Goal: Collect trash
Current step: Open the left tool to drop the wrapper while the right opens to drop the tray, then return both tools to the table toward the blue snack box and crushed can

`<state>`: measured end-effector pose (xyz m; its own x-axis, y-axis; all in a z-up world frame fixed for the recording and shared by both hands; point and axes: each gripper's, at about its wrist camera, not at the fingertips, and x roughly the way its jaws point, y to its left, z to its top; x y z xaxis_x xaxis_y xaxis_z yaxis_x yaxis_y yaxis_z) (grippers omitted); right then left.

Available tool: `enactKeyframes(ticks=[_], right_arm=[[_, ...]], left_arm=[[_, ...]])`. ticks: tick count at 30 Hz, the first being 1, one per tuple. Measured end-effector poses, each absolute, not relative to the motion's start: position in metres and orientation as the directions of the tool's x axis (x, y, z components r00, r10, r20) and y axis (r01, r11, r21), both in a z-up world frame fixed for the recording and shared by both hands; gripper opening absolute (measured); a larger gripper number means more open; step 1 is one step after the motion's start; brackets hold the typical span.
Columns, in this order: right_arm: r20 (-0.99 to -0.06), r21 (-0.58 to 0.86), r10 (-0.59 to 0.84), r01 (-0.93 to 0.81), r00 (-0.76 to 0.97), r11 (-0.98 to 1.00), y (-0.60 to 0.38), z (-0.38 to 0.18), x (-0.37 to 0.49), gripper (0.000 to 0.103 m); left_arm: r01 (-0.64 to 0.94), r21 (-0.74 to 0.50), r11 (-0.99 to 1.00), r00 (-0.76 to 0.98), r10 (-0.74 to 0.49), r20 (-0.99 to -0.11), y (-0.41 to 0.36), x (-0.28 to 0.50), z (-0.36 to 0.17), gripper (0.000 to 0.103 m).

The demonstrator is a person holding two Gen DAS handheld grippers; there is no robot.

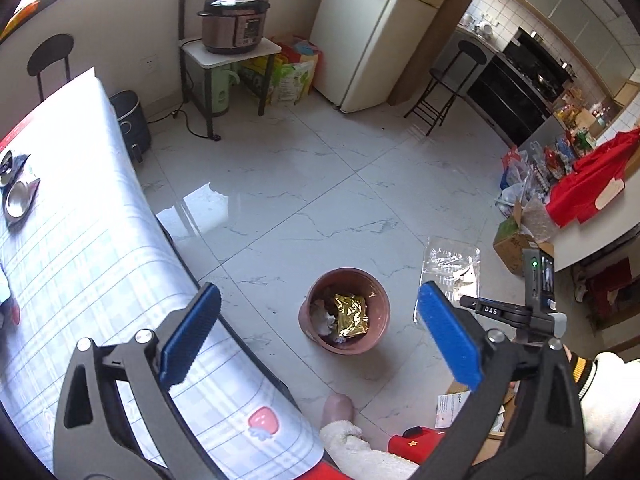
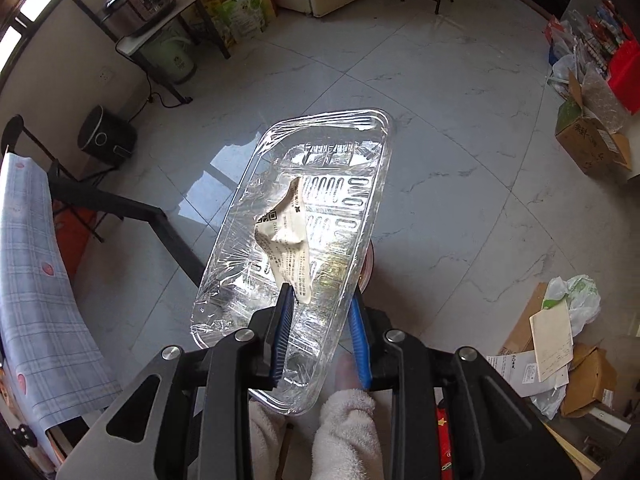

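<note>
Two hand-held grippers are in use. The right hand-held gripper (image 2: 320,300) is clenched on the near end of a clear tray (image 2: 296,240), one finger inside the tray and one against its outer wall, and holds it in the air above the floor (image 2: 460,140). The left hand-held gripper (image 1: 318,304) is released, its jaws spread wide with nothing between them; it hangs over the edge of the table (image 1: 80,240), aimed down at the bin (image 1: 344,310). The bin stands on the floor just beside the table. It already holds a gold foil wrapper (image 1: 352,314) and some crumpled scraps, so part of the collection appears done. In the right wrist view the bin is almost wholly hidden beneath the tray; only a sliver of rim shows at the tray's right edge. The tray is therefore judged to be near the drop point but not yet deposited. Remaining work: release the tray into the bin. Whether further trash remains on the table cannot be told, though two metal dishes (image 1: 16,184) lie at its far edge. The tray is a thin, transparent, rectangular plastic container with a ribbed base and loose film across its top, and a crumpled printed label (image 2: 286,232) sticks inside. It is likely light and flexible, and its length may exceed the bin opening.
</note>
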<state>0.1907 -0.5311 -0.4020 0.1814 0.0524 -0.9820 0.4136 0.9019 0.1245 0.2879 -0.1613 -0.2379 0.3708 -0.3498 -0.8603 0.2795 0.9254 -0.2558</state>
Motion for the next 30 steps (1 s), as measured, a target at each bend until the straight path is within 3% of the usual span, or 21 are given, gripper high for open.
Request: enactKeyframes(ticks=[13, 16, 18, 19, 21, 22, 30], right_arm=[[-0.985, 0.122, 0.053, 0.439, 0.166, 0.89, -0.514, -0.417, 0.207, 0.034], [-0.982, 0.133, 0.059, 0.436, 0.179, 0.89, -0.513, -0.413, 0.206, 0.047], [-0.978, 0.148, 0.068, 0.431, 0.195, 0.89, -0.512, -0.407, 0.205, 0.067], [-0.976, 0.156, 0.072, 0.428, 0.204, 0.89, -0.512, -0.404, 0.204, 0.071], [-0.971, 0.167, 0.076, 0.418, 0.226, 0.893, -0.511, -0.395, 0.203, 0.091], [-0.968, 0.167, 0.071, 0.41, 0.239, 0.897, -0.51, -0.39, 0.202, 0.096], [-0.945, 0.211, 0.101, 0.346, 0.31, 0.914, -0.49, -0.352, 0.196, 0.097]], left_arm=[[0.194, -0.288, 0.938, 0.415, -0.344, -0.842, -0.107, 0.276, -0.22, 0.097], [0.198, -0.284, 0.938, 0.424, -0.343, -0.839, -0.105, 0.271, -0.217, 0.097], [0.199, -0.278, 0.94, 0.43, -0.339, -0.837, -0.103, 0.269, -0.214, 0.097], [0.197, -0.277, 0.94, 0.432, -0.337, -0.836, -0.102, 0.27, -0.214, 0.097], [0.192, -0.275, 0.942, 0.437, -0.333, -0.836, -0.099, 0.269, -0.213, 0.097], [0.188, -0.274, 0.943, 0.44, -0.33, -0.835, -0.097, 0.268, -0.212, 0.097], [0.155, -0.252, 0.955, 0.457, -0.295, -0.839, -0.075, 0.263, -0.21, 0.098]])
